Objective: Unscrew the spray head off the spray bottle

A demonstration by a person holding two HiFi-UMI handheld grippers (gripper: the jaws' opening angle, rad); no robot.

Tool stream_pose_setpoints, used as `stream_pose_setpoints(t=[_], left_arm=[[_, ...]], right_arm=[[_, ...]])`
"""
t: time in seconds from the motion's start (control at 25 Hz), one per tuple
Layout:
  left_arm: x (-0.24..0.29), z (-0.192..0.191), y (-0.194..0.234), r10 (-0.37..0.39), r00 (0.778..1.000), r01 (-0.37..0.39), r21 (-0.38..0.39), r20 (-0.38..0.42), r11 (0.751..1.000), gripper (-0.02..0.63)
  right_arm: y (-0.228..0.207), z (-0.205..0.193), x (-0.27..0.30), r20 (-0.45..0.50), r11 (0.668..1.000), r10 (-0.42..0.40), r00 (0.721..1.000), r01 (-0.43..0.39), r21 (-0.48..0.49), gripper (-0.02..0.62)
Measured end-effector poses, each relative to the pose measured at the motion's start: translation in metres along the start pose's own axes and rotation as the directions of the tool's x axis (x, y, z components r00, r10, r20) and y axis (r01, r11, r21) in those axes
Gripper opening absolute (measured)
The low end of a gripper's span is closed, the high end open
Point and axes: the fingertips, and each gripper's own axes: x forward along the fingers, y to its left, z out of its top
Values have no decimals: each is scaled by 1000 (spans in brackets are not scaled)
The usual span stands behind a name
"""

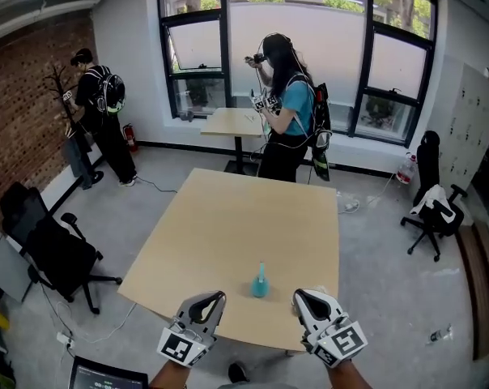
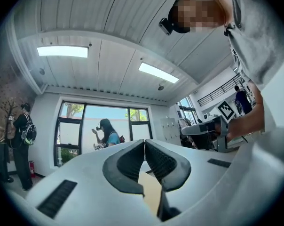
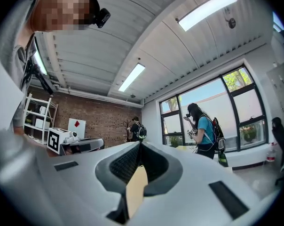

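Note:
A small teal spray bottle (image 1: 260, 284) stands upright near the front edge of the light wooden table (image 1: 236, 233), its pale spray head on top. My left gripper (image 1: 217, 297) hovers at the table's front edge, left of the bottle, jaws shut and empty. To the bottle's right my right gripper (image 1: 296, 297) is also shut with nothing in it. Both gripper views tilt upward at the ceiling and windows; the left gripper (image 2: 144, 144) and right gripper (image 3: 140, 146) show closed tips, and the bottle is out of those views.
A black office chair (image 1: 54, 250) stands left of the table, another (image 1: 432, 205) at the right by the window. One person (image 1: 289, 112) stands beyond the table near a second small table (image 1: 232, 122); another (image 1: 99, 108) stands by the brick wall.

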Motion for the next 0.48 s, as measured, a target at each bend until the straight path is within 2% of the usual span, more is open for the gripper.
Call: stream_pose_setpoints(t=[0.16, 0.48], left_arm=[[31, -29, 46, -59, 998, 58, -19, -10, 998, 7], [81, -103, 79, -169, 984, 161, -113, -63, 980, 8]], right_arm=[[-16, -13, 53, 0, 999, -45, 999, 45, 8, 7], [-50, -76, 117, -190, 990, -108, 976, 124, 74, 8]])
